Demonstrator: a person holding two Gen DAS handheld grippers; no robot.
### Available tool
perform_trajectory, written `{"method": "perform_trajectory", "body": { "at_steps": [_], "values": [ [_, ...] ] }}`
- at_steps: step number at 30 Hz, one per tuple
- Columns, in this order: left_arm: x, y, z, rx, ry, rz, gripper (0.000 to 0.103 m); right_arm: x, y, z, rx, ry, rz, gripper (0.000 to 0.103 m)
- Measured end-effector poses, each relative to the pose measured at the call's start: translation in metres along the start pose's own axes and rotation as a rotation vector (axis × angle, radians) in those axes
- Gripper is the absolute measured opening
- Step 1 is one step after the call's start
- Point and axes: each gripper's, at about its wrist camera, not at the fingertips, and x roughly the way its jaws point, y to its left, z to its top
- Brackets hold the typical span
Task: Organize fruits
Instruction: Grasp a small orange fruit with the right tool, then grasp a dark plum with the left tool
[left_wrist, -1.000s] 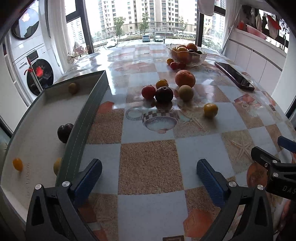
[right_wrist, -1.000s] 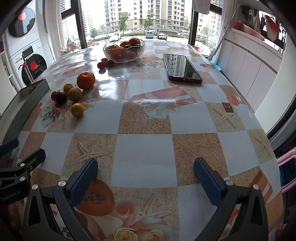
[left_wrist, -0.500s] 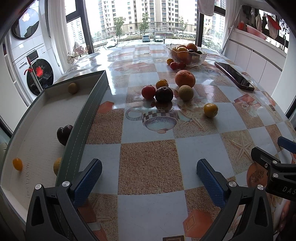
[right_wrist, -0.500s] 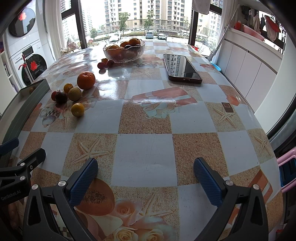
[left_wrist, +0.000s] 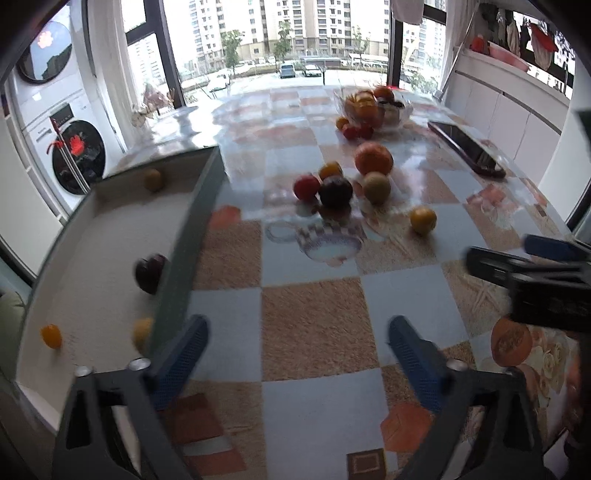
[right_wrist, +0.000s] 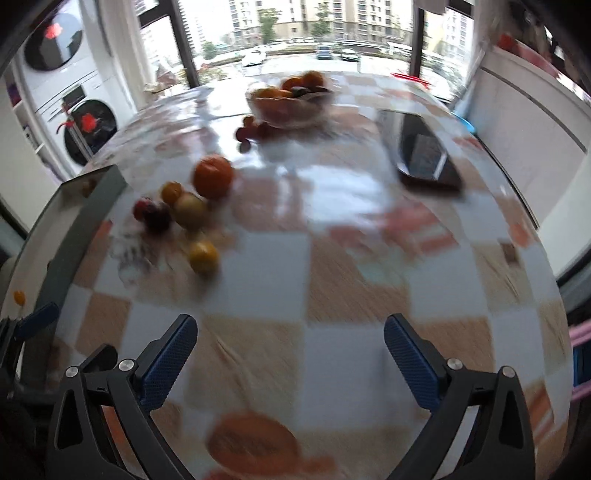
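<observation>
Tray (left_wrist: 192, 206) sits far left on the counter (left_wrist: 306, 321), already holding four fruits: a yellowish one at the far end, a dark plum (left_wrist: 149, 272) against the right wall, two small yellow-orange ones near. Right of the tray, mid-counter, loose cluster: red fruit (left_wrist: 306, 186), dark fruit (left_wrist: 335, 191), small orange one behind, big orange (left_wrist: 373, 158), greenish-tan fruit (left_wrist: 376, 187). Lone yellow fruit (left_wrist: 423, 220) sits apart, nearer and to the right. Far right of that: glass bowl (left_wrist: 373, 107) of fruit, a few small fruits at its base, then a phone (left_wrist: 467, 147).

Left tool (left_wrist: 295, 350): fingers wide apart, nothing held, near the tray's near corner. Right tool (right_wrist: 290, 350): fingers wide apart, nothing held, over bare counter. Right view is blurred, so small details are unreliable.

Step, my read: between picks, sorting partly done. Next move calls for reaching far to the cluster; the lone yellow fruit looks easiest, nothing touching it. Round fruit may roll on the glossy cloth, so close squarely across the widest part.

Surface: shiny checked tablecloth, tan and pale blue, printed motifs. Room: stacked washers left, big windows far, white cabinets right.
</observation>
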Motion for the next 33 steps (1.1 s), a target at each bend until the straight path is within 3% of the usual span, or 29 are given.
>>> {"method": "perform_trajectory", "body": {
  "at_steps": [2, 3, 7, 9, 11, 14, 16, 23, 29, 32, 33],
  "values": [
    [-0.003, 0.006, 0.006, -0.011, 0.001, 0.001, 0.092, 0.01, 0.012, 0.014, -0.024, 0.002, 0.026, 0.094],
    [-0.005, 0.008, 0.009, -0.016, -0.003, 0.003, 0.092, 0.014, 0.016, 0.018, -0.032, 0.005, 0.037, 0.083],
    [-0.008, 0.014, 0.022, -0.033, -0.024, 0.001, 0.092, 0.026, 0.031, 0.03, -0.071, 0.015, 0.043, 0.058],
    [-0.006, 0.013, 0.029, -0.035, -0.023, 0.005, 0.088, 0.026, 0.035, 0.03, -0.087, 0.008, 0.046, 0.022],
    [0.0, 0.01, 0.036, -0.034, -0.006, 0.003, 0.079, 0.023, 0.029, 0.029, -0.053, 0.011, 0.071, 0.022],
    [0.016, 0.005, 0.047, -0.062, 0.032, -0.017, 0.079, 0.017, 0.005, 0.022, 0.026, 0.009, 0.109, 0.023],
    [0.025, 0.001, 0.054, -0.081, 0.052, -0.043, 0.069, 0.012, -0.006, 0.017, 0.055, 0.011, 0.122, 0.023],
    [0.063, -0.015, 0.075, -0.12, 0.099, -0.03, 0.069, -0.002, -0.028, -0.005, 0.084, -0.003, 0.122, 0.023],
    [0.072, -0.013, 0.084, -0.155, 0.093, -0.012, 0.069, -0.005, -0.032, -0.011, 0.09, -0.013, 0.137, 0.023],
    [0.074, -0.012, 0.086, -0.16, 0.085, -0.004, 0.059, -0.006, -0.034, -0.013, 0.094, -0.015, 0.142, 0.023],
    [0.072, -0.013, 0.085, -0.159, 0.08, -0.014, 0.048, -0.006, -0.034, -0.013, 0.095, -0.016, 0.143, 0.023]
  ]
}}
